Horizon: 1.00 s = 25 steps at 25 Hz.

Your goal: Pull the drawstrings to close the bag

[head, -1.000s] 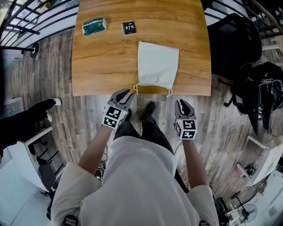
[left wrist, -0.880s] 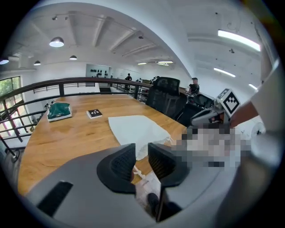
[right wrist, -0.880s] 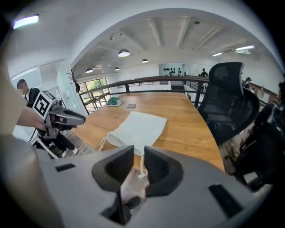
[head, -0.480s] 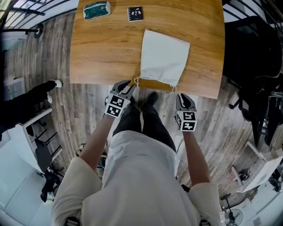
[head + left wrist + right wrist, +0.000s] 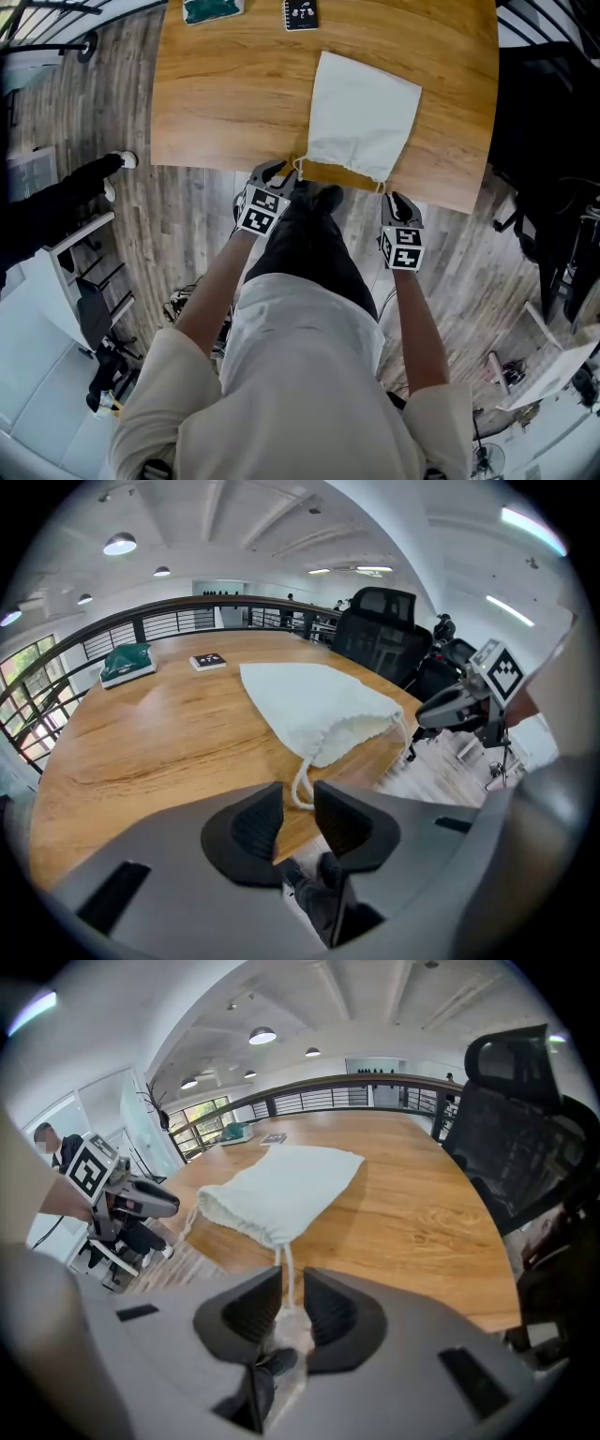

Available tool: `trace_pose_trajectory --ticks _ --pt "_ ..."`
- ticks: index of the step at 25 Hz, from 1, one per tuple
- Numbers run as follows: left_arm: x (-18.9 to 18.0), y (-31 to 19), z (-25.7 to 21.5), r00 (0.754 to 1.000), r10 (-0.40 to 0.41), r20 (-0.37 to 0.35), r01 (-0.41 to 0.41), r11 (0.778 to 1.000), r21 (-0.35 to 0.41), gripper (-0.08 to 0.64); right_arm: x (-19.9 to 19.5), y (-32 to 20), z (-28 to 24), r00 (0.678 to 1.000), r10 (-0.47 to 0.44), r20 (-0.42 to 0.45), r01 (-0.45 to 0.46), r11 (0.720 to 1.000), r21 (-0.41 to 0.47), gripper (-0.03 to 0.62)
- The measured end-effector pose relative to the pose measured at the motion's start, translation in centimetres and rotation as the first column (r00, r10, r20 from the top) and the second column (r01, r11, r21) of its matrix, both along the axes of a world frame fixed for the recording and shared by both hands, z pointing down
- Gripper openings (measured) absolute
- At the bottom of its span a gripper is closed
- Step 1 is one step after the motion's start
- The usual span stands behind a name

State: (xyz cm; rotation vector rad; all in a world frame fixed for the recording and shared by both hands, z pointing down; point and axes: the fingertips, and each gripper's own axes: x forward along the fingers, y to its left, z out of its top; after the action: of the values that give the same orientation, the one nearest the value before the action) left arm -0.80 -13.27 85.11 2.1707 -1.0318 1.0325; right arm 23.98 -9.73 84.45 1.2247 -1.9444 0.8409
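A white cloth bag (image 5: 363, 117) lies flat on the wooden table (image 5: 225, 103), its gathered mouth at the near edge. One drawstring (image 5: 298, 169) hangs off the mouth's left corner, the other drawstring (image 5: 382, 184) off the right. My left gripper (image 5: 278, 173) is at the left string. In the left gripper view its jaws are opening and the string's loop (image 5: 302, 782) lies just at the tips of the left gripper (image 5: 298, 799), not pinched. My right gripper (image 5: 292, 1283) stands open by a narrow gap, with the right string (image 5: 281, 1265) hanging down into it.
A green pouch (image 5: 211, 9) and a small black notebook (image 5: 301, 13) lie at the table's far side. A black office chair (image 5: 525, 1138) stands to the right of the table. The person's legs and shoes (image 5: 323, 199) are under the near edge, between the grippers.
Both grippers have moved forward from below the table edge up to the bag's mouth, each now at its drawstring. The bag has not moved on the table.
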Motion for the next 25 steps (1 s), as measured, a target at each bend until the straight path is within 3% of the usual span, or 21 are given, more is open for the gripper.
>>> trace_pose_trajectory --ticks 11,25 --pt "0.7 -1.3 2.7 0.994 0.085 0.068 -0.082 0.995 -0.048 0.114 -0.4 -0.8 1.8 1.0 0.01 0.009 -0.01 0.999 -0.052 0.058" --pt "1.9 -1.8 3.5 0.961 0.218 0.173 -0.213 0.976 -0.045 0.111 -1.6 -1.7 3.7 0.999 -0.049 -0.014 0.048 0.994 -0.103 0.058"
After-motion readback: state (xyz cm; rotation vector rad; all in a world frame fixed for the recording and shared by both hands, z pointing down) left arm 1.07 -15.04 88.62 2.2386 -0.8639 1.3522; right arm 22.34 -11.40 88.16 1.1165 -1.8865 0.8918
